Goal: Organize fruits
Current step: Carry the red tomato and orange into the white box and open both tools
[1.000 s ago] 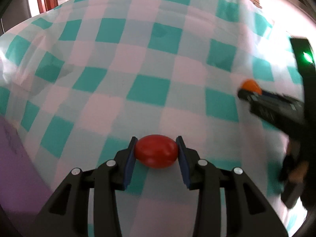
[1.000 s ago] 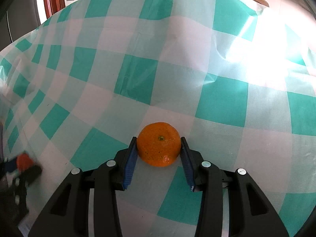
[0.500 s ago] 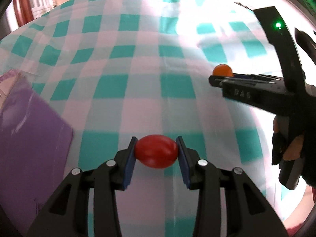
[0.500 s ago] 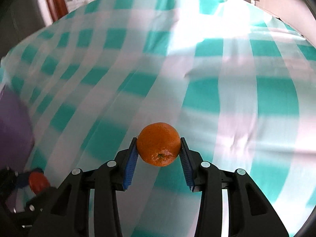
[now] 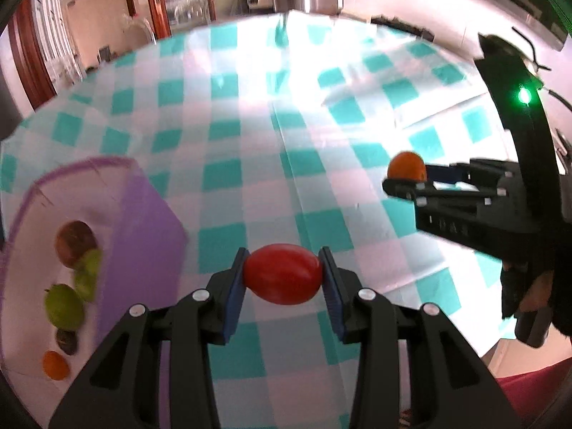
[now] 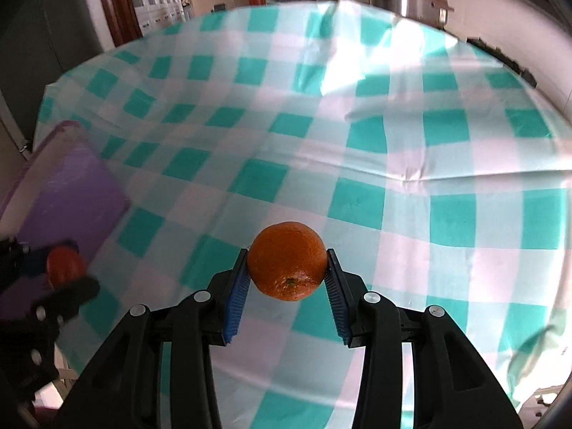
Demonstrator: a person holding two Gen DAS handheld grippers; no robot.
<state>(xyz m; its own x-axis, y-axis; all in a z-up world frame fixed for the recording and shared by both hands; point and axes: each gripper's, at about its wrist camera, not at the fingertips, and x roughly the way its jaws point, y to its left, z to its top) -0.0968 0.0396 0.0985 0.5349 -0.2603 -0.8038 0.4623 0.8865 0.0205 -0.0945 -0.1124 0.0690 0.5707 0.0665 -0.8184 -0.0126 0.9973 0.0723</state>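
With my left hand-held gripper (image 5: 284, 274) clamped on a red tomato (image 5: 282, 274) and my right hand-held gripper (image 6: 287, 275) on an orange (image 6: 287, 261), both above the checked surface (image 6: 357, 150), I judge the purple box (image 5: 143, 221) at left comes next.

The left tongs (image 5: 282, 275) clamp a smooth red oval tomato (image 5: 282, 274) between blue ribbed pads (image 5: 234, 295), above the table's teal-and-white checked cloth (image 5: 250, 143). By the table's left edge sits a purple-rimmed plastic container (image 5: 143, 236) holding a brownish round fruit (image 5: 75, 243), green fruits (image 5: 63, 305), a small dark fruit (image 5: 67, 341) and a small orange fruit (image 5: 55, 365). Toward the right edge, the right tongs (image 5: 405, 178) grip a round orange (image 5: 407, 166), raised above the cloth; a green light (image 5: 524, 96) glows on their black body.
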